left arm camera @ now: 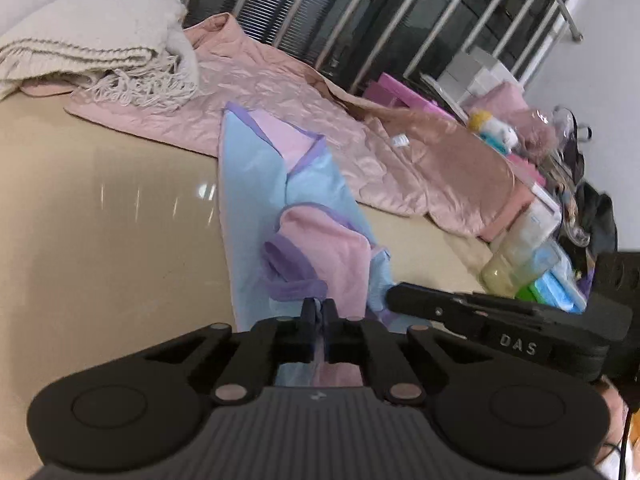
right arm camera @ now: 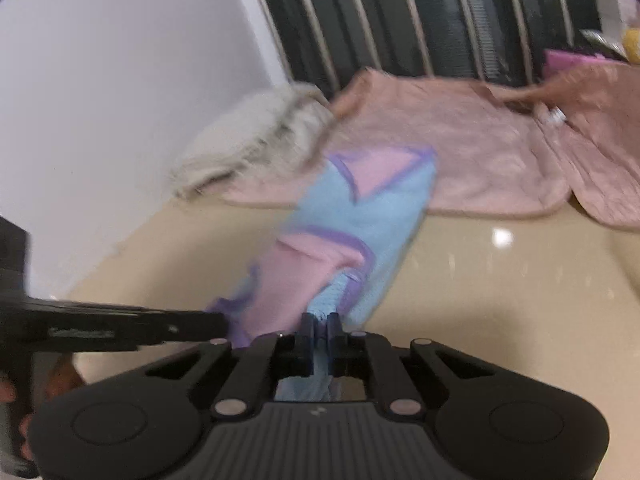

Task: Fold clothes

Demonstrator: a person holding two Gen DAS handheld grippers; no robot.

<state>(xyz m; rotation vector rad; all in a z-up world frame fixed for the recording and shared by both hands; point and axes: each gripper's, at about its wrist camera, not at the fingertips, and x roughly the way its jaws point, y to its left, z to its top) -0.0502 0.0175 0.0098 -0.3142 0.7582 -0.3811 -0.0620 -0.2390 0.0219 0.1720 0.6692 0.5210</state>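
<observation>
**Both tools pinching the near hem, fold about to begin**

Now the grasping step is finishing. The left tool (left arm camera: pixel 319 312) is sitting with its jaws together, clamped on the near edge of the garment (left arm camera: pixel 256 184), a blue piece with pink panels and purple trim. The right tool (right arm camera: pixel 319 326) is likewise closed, pinching a bunched blue fold of the same garment (right arm camera: pixel 360 216). Each tool is showing in the other's view, so the two are gripping close beside one another at the near end.

The garment is lying lengthwise on the beige bench (left arm camera: pixel 100 208), its far end overlapping a pink quilt (left arm camera: pixel 288 84). A cream throw (left arm camera: pixel 80 44) is resting on the quilt's far corner.

Judging by this, the fold itself is not yet made. The next move is probably calling for lifting the near hem with both grips and carrying it toward the far end, keeping the cloth taut between them so the pink flaps are not slumping. The quilt under the far end may be snagging or dragging along.
</observation>
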